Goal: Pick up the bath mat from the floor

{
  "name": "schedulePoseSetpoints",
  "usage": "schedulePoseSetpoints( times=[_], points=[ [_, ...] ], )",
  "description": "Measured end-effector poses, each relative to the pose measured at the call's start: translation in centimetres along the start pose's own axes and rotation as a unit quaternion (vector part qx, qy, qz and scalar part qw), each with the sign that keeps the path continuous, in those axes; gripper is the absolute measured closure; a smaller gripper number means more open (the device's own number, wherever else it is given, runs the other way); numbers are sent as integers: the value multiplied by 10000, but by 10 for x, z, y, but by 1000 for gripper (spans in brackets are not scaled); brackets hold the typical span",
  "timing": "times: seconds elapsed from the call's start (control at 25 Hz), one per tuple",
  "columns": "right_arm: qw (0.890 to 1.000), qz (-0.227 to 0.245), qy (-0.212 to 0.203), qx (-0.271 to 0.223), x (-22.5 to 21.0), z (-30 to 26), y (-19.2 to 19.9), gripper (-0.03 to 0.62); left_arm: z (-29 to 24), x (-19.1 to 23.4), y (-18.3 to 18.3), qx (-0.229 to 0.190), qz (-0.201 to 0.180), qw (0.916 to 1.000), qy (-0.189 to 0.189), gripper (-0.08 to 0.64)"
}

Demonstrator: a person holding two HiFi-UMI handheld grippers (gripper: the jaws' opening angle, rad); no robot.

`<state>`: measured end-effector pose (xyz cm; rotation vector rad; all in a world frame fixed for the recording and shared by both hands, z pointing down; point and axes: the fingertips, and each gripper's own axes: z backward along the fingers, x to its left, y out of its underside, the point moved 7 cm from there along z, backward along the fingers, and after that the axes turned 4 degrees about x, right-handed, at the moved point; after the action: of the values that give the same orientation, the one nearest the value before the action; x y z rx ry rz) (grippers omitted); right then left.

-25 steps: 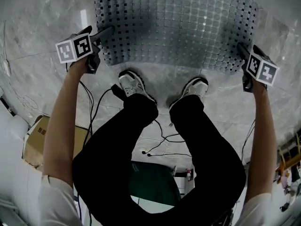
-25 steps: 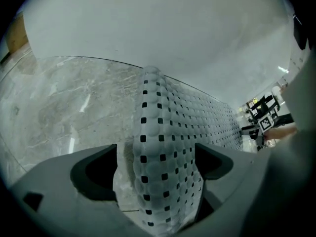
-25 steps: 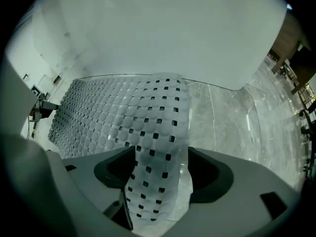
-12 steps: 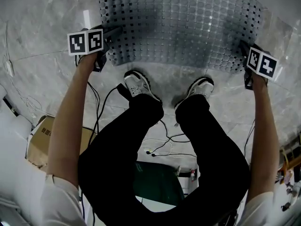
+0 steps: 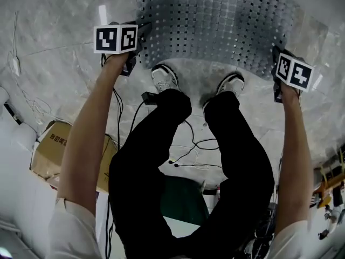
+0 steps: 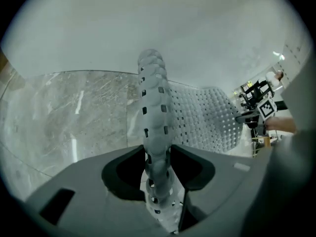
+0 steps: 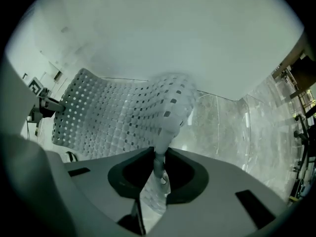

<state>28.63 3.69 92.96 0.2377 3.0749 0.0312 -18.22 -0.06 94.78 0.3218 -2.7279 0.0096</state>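
Observation:
The grey perforated bath mat [image 5: 215,20] lies on the marble floor ahead of the person's feet, and its near edge is raised. My left gripper [image 5: 138,35] is at the mat's near left corner, my right gripper [image 5: 276,56] at the near right corner. In the left gripper view my left gripper [image 6: 157,168] has its jaws closing, and the mat's edge [image 6: 153,107] is pinched between them and stands up. In the right gripper view my right gripper [image 7: 158,168] also has closing jaws, pinched on a folded corner of the mat [image 7: 170,107]. The mat sags between the two grippers.
The person's two shoes [image 5: 164,79] [image 5: 230,84] stand just behind the mat's near edge. Cables [image 5: 188,144] trail on the floor under the legs. A cardboard box [image 5: 54,155] sits at the lower left, a dark green thing [image 5: 183,198] below the knees.
Both grippers have pushed forward onto the mat's near corners and their jaws have closed on them. The mat's near edge has come up off the floor.

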Motion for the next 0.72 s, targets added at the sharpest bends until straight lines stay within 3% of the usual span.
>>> schedulePoseSetpoints(
  times=[0.24, 0.4, 0.56, 0.72],
  points=[
    [9988, 383, -256, 137, 38, 66, 0, 532, 48, -68, -6, 332, -715, 9964, 315, 417],
    [9975, 599, -280, 249, 58, 112, 3, 533, 83, -108, -4, 409, -963, 9938, 374, 456],
    [9963, 691, -401, 327, 74, 162, 13, 532, 124, -144, 12, 471, -1080, 9922, 398, 466],
    [9961, 490, -553, 473, 88, 212, 33, 534, 169, -170, 42, 394, -756, 9947, 567, 466]
  ],
)
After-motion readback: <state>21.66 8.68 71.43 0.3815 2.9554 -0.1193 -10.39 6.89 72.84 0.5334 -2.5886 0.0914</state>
